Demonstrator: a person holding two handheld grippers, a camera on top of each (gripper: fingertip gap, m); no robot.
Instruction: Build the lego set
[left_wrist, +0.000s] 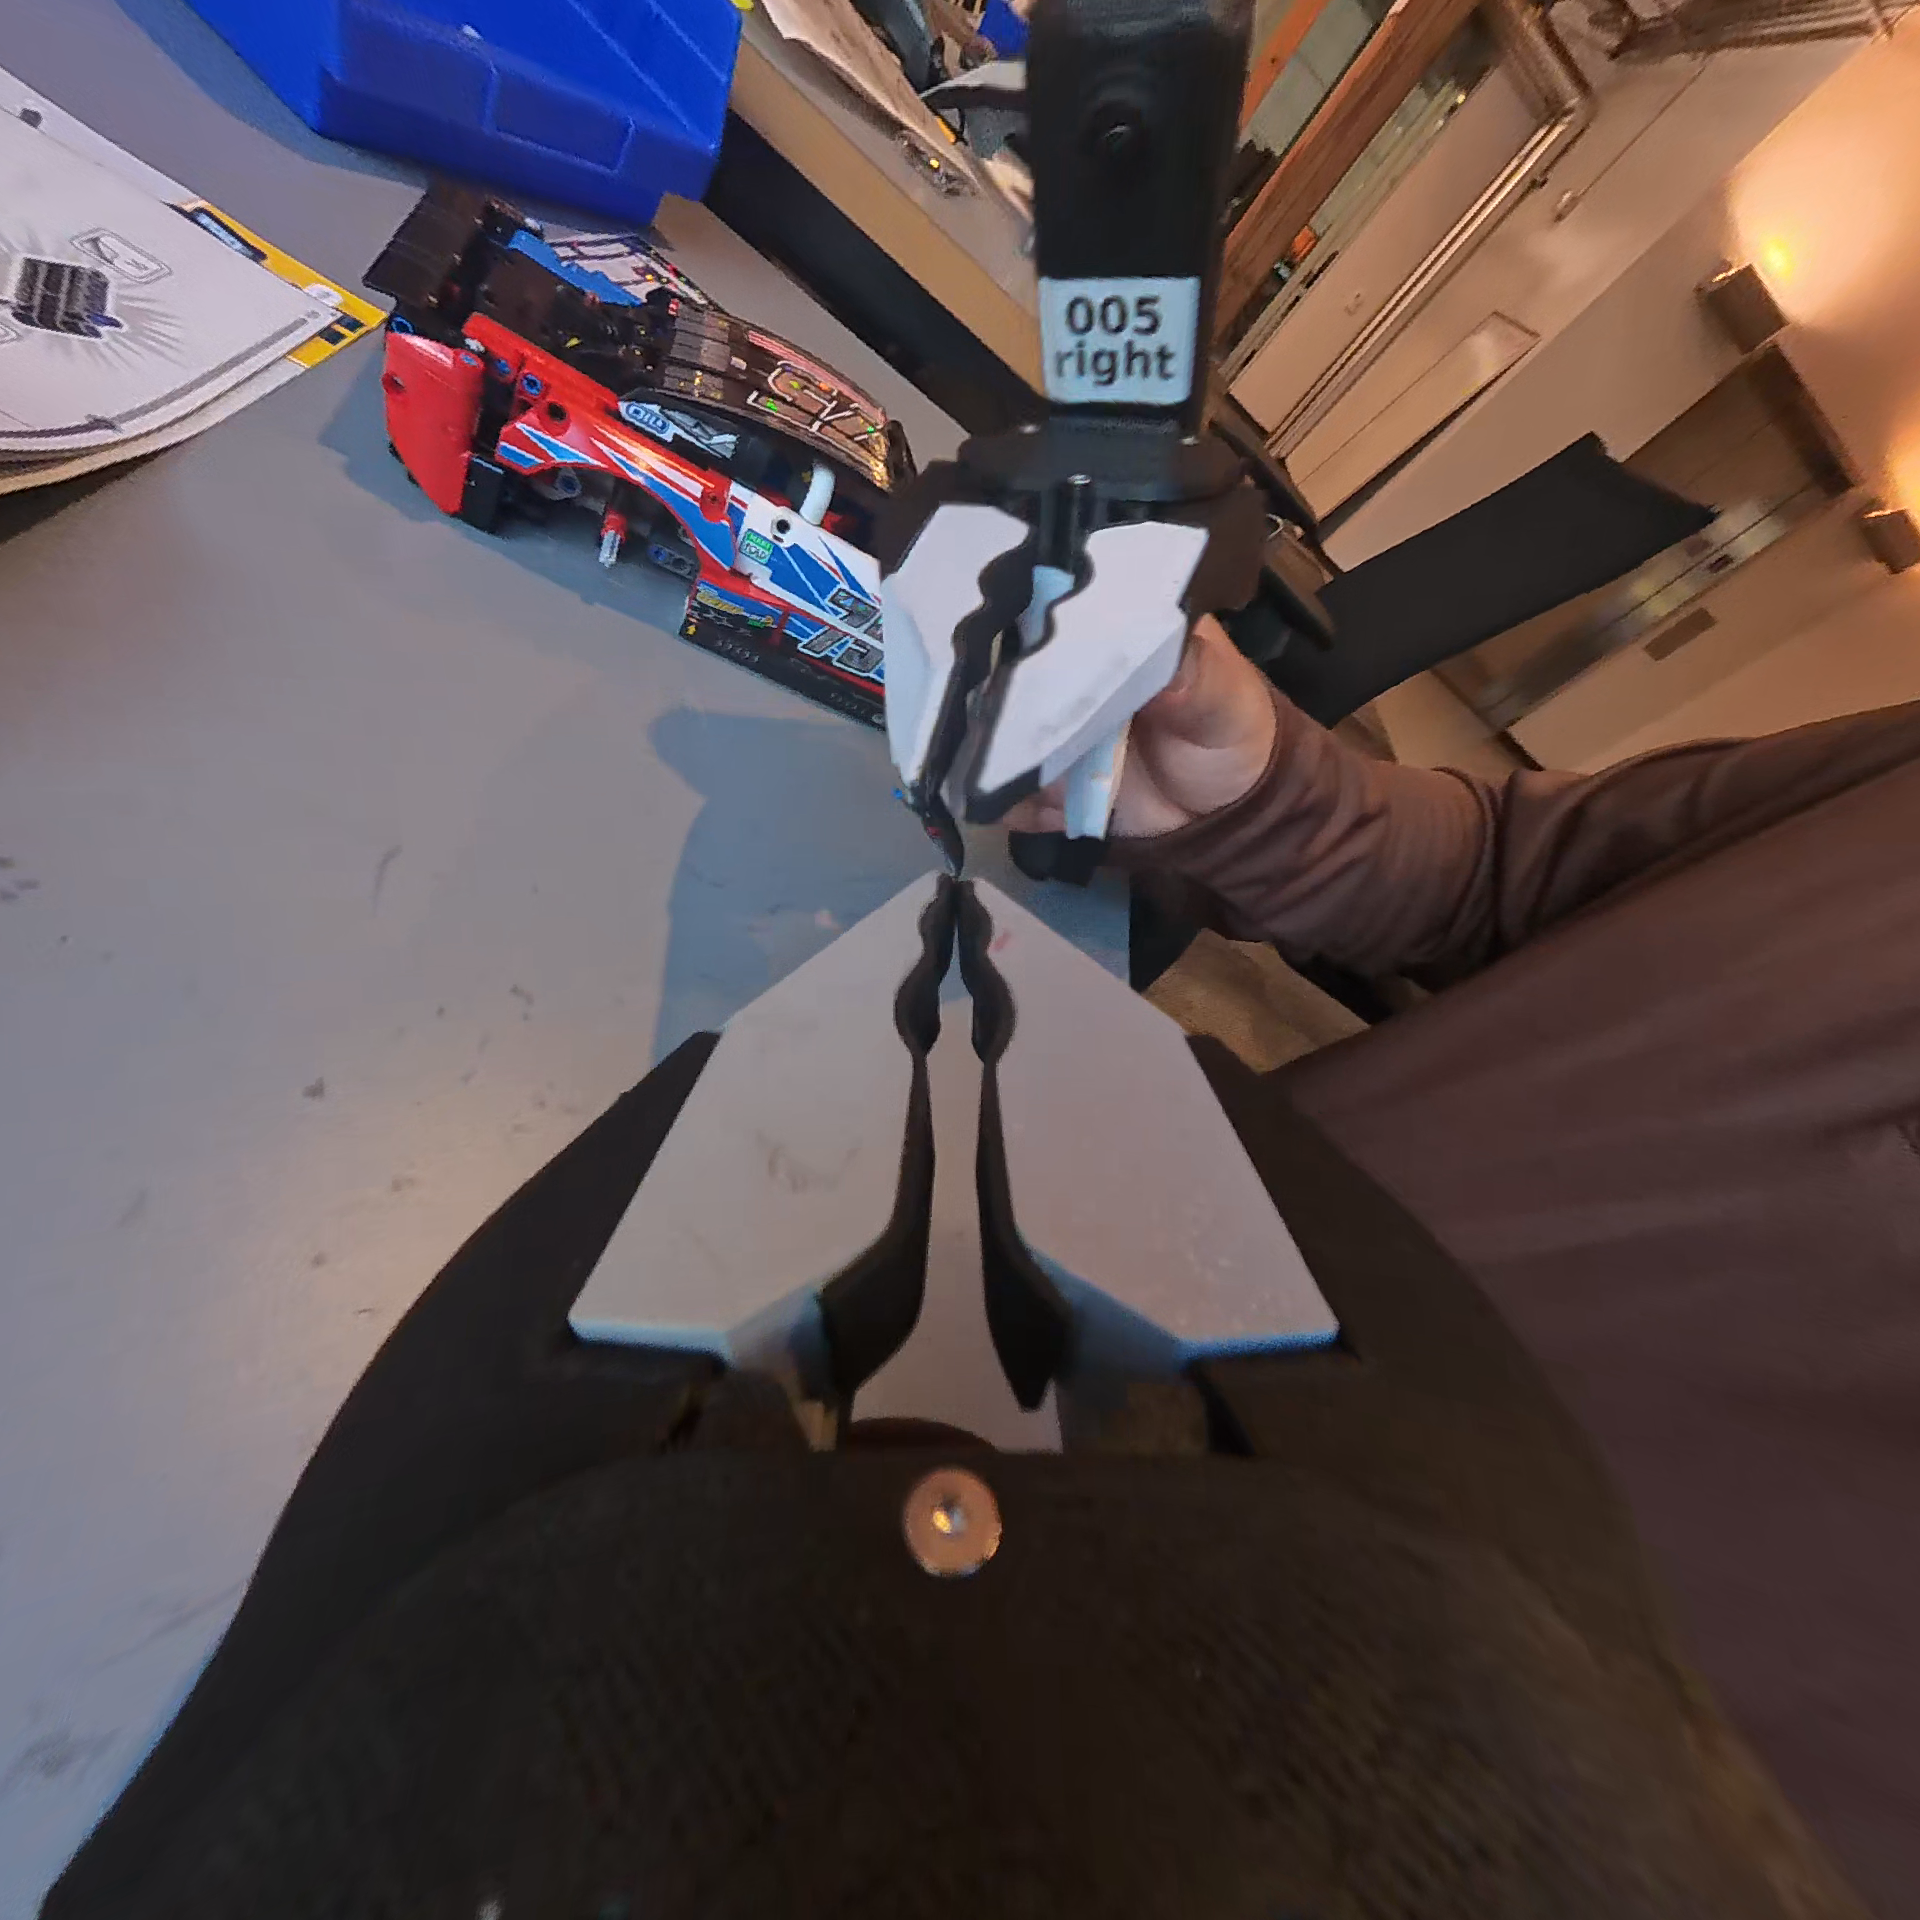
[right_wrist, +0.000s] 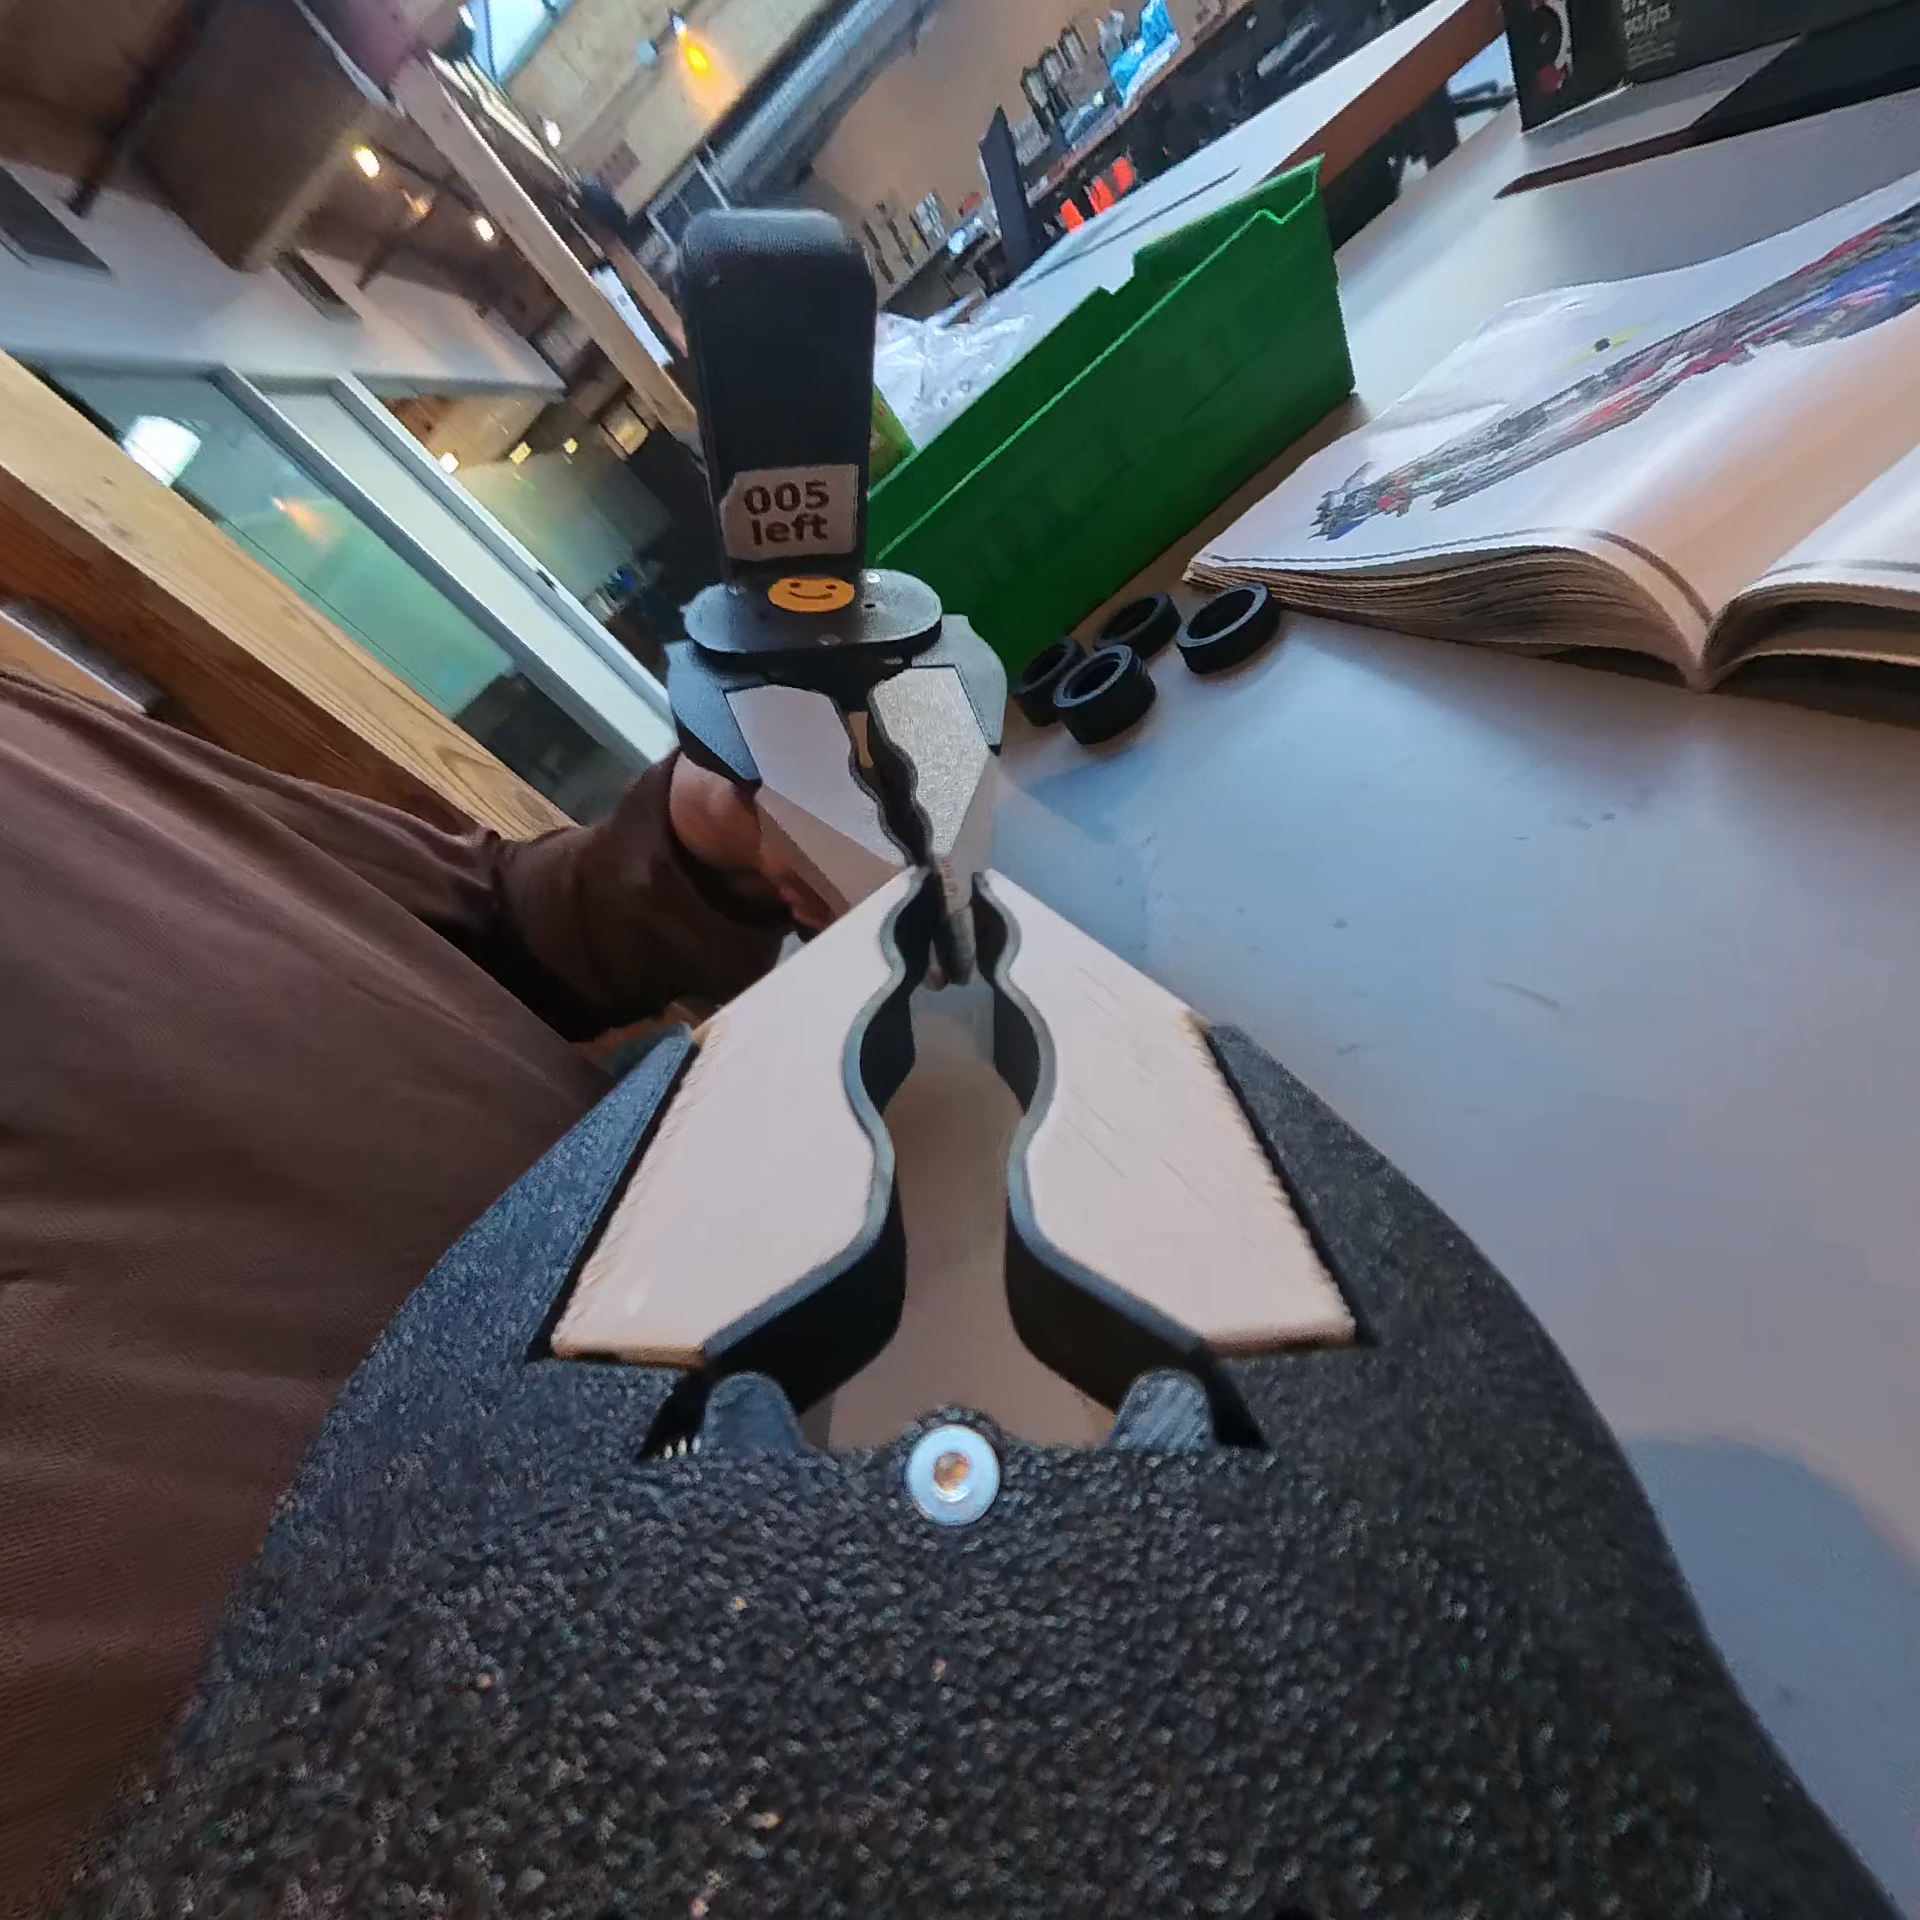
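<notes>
My left gripper (left_wrist: 951, 885) is shut, tip to tip with my right gripper (left_wrist: 935, 816), above the grey table (left_wrist: 312, 935). A small dark Lego piece (left_wrist: 948, 847) with a red spot bridges the two tips. In the right wrist view the left gripper (right_wrist: 928, 860) pinches the far end of this piece (right_wrist: 956, 935). My right gripper (right_wrist: 948, 896) stands slightly open around its near end, with a sliver of space beside the pads. The part-built red, white, blue and black Lego car (left_wrist: 644, 488) lies on the table behind.
An open instruction booklet (left_wrist: 125, 332) lies far left and also shows in the right wrist view (right_wrist: 1558, 499). There is a blue bin (left_wrist: 499, 94), a green bin (right_wrist: 1122, 447) and several black tyres (right_wrist: 1101, 691). A brown sleeve (left_wrist: 1455, 862) reaches in from the right. Both grippers' tips are close together, under 4 cm apart.
</notes>
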